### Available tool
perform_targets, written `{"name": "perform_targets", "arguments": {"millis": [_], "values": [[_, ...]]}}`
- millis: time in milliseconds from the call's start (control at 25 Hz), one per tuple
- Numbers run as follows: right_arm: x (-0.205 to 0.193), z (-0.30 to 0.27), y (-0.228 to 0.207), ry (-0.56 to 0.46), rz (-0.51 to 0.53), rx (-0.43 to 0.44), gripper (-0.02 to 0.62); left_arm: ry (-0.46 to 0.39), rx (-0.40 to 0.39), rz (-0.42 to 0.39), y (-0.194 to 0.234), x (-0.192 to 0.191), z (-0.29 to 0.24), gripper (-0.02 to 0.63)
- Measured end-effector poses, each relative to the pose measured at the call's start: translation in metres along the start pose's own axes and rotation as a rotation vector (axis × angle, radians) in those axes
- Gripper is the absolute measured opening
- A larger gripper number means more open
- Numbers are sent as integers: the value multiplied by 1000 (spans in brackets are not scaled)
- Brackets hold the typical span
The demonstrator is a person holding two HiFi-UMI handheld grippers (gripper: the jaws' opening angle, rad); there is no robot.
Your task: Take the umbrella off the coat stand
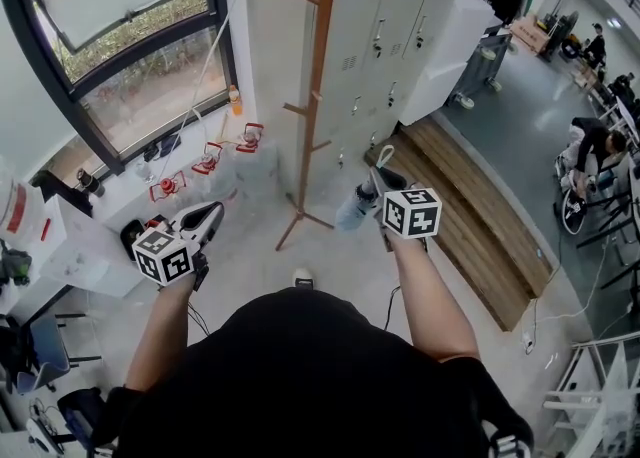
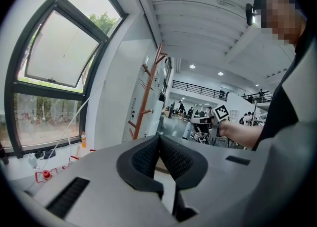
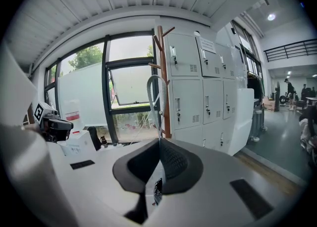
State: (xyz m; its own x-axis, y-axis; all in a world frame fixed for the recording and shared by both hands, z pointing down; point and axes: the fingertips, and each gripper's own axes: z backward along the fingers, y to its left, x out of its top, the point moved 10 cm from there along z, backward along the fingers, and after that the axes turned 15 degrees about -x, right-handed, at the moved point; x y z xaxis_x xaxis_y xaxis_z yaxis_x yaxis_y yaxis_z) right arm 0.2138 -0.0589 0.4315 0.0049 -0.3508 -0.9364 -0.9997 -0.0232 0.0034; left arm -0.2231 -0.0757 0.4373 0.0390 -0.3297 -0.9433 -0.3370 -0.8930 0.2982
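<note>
- Umbrella (image 1: 356, 208): a pale, see-through folded one with a curved hook handle. It is off the coat stand (image 1: 318, 96) and held in the air just right of the stand's feet, apart from the post.
- In the head view its hook points up and away, and the folded canopy hangs down to the left below the grip.
- In the right gripper view the hook (image 3: 148, 94) rises straight out of the jaws, and the stand's post (image 3: 162, 82) is close behind it.
- Right gripper (image 1: 380, 181): its jaws are clamped together on the umbrella's thin shaft, with the dark ribbed pads pressed tight round it (image 3: 159, 141).
- Left gripper (image 1: 212, 214): it is held out to the left, well apart from the umbrella. Its pads meet at the tips with nothing between them (image 2: 159, 137).
- The brown wooden coat stand stands on spread feet, and its short pegs are bare.
- Grey lockers (image 1: 385, 16) stand just behind the stand, on the far right.
- A large dark-framed window (image 1: 130, 46) fills the far left, with an orange bottle (image 1: 234, 100) on its sill.
- A long wooden platform (image 1: 470, 216) lies on the floor to the right, in front of the lockers.
</note>
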Motion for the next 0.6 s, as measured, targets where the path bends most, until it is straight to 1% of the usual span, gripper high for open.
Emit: {"name": "perform_targets", "arguments": {"millis": [600], "values": [[3,13,-2,-11,2,16,14,3,-6,-11,-10,0,-2,23]]}}
